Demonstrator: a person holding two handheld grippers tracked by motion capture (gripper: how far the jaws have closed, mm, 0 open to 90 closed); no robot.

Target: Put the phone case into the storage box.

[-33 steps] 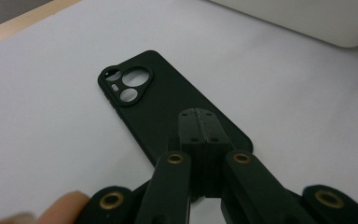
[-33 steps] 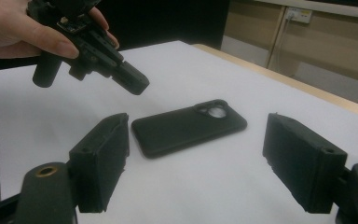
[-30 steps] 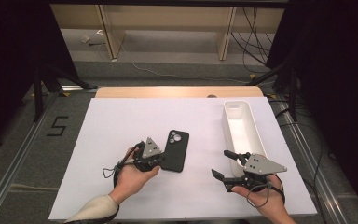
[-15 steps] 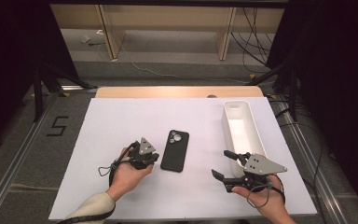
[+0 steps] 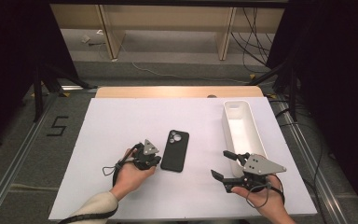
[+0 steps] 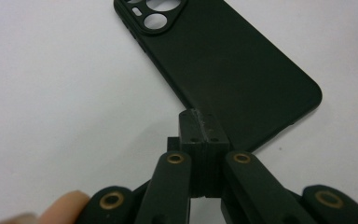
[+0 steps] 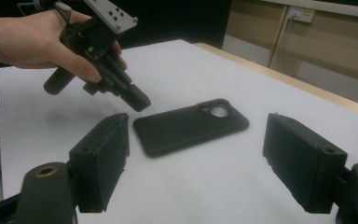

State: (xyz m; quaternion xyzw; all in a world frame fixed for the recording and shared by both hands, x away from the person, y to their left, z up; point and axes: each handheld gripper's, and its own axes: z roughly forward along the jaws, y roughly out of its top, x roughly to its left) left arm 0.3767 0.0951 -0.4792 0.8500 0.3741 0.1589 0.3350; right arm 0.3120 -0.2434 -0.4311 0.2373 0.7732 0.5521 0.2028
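Overhead, a white table holds a phone case; left gripper closed empty, right gripper wide open.

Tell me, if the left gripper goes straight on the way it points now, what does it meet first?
Most likely the black phone case. The left gripper, shut, points at the case's near long edge, close to its lower corner. Whether it already touches is hard to judge.
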